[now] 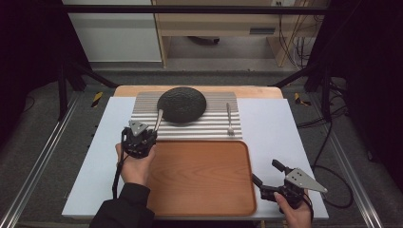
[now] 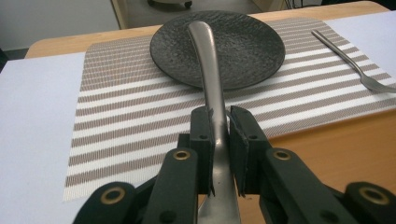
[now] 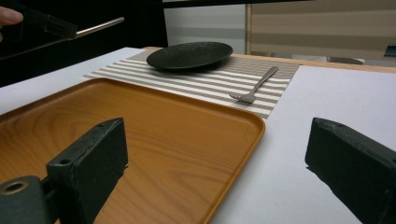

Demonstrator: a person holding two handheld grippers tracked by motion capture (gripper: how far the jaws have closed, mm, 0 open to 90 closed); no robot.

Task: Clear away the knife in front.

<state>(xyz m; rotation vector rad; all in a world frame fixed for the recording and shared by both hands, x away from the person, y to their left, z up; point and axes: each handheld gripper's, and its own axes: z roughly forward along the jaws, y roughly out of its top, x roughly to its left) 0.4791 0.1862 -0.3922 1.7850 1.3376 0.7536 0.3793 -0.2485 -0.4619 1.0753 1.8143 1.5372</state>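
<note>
My left gripper [image 1: 150,132] [image 2: 219,125] is shut on a silver piece of cutlery [image 1: 158,118] [image 2: 208,60]. Its slim handle points away from me, over the near rim of a black textured plate [image 1: 181,104] [image 2: 247,46]. The held cutlery hangs above the striped placemat [image 1: 142,107] [image 2: 121,121], just beyond the wooden tray's [image 1: 199,175] far left corner. Which kind of cutlery it is I cannot tell. A fork [image 1: 229,118] [image 2: 345,60] [image 3: 259,84] lies on the mat right of the plate. My right gripper [image 1: 265,172] [image 3: 215,154] stands open and empty by the tray's near right corner.
The tray [image 3: 140,121] lies bare on a white sheet [image 1: 275,123] that covers the table. In the right gripper view the left gripper [image 3: 46,23] and its cutlery [image 3: 100,25] hang at the upper left. Dark frame posts stand at both far sides.
</note>
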